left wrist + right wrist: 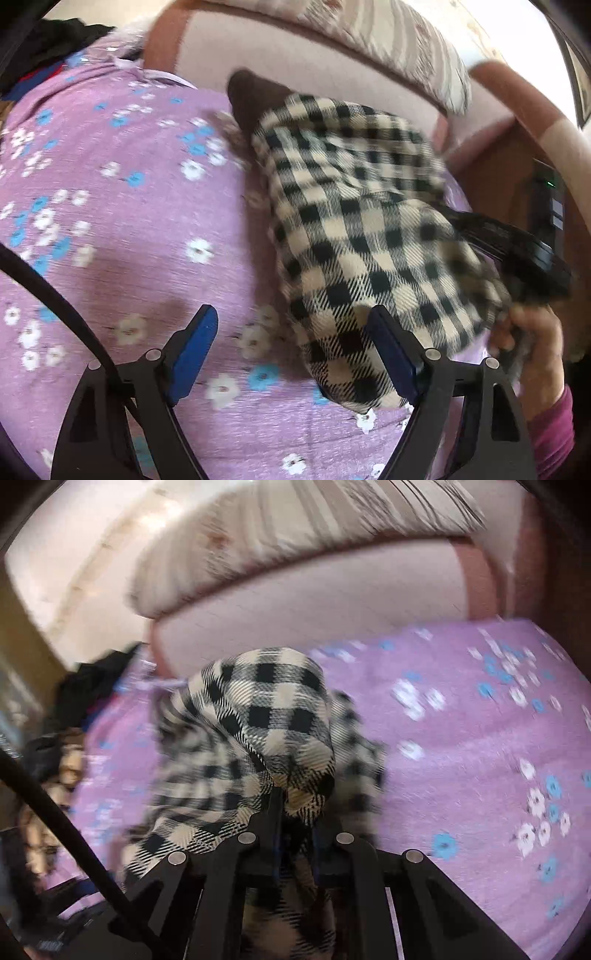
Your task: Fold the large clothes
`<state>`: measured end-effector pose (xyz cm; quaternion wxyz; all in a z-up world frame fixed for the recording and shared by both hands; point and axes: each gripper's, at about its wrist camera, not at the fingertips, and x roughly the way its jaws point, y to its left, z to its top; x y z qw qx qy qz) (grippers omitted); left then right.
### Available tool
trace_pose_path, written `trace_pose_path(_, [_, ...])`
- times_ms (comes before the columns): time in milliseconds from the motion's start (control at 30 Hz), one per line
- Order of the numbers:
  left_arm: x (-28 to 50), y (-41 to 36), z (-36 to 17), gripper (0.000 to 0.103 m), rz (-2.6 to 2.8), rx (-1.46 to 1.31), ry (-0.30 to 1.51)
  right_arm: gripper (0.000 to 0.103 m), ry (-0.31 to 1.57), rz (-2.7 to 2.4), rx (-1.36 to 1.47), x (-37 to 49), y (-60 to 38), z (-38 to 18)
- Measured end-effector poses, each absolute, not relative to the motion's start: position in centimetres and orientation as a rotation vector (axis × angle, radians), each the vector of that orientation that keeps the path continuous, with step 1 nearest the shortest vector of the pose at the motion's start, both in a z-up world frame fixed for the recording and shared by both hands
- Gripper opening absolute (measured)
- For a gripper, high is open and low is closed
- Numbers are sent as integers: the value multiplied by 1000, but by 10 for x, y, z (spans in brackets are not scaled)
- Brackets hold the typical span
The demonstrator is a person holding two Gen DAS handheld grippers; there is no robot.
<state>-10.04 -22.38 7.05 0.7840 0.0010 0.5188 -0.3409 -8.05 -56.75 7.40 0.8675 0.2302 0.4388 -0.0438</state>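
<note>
While the left gripper (291, 350) hangs with its blue pads (192, 350) spread wide and nothing pressed between them, the near corner of the checked garment (354, 236) lies just inside its right-hand pad. Beside that corner, at the picture's right edge, a hand (528, 343) in a magenta sleeve (550, 435) grips the other tool's handle. The right gripper (295, 812) is pinched nearly closed on a bunched fold of the same checked cloth, which drapes over its tips and is lifted off the bedspread (461, 738). The purple flowered bedspread lies bare to the left of the garment in the left wrist view and to the right of it in the right wrist view. Farther off, a brown flap (251, 99) shows at the garment's far end. Beyond stands the pale padded headboard (295, 62) with a striped pillow (295, 546) on top, and dark clothes (55, 40) are heaped at the bed's far corner.
</note>
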Motion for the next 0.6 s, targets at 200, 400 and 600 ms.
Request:
trace_pose_path(200, [-106,-235,62,83,-741,77,1109,45,935,-126,557,-97,-583,80])
trace_pose_path(400, [-113,-236,60,84,-729,118,1095,69,1036,2,610,-126,-563,87])
trace_pose_path(600, [-120,-236,44,89,-709,160,1105,5,1081,-59,423,-153,-552,70])
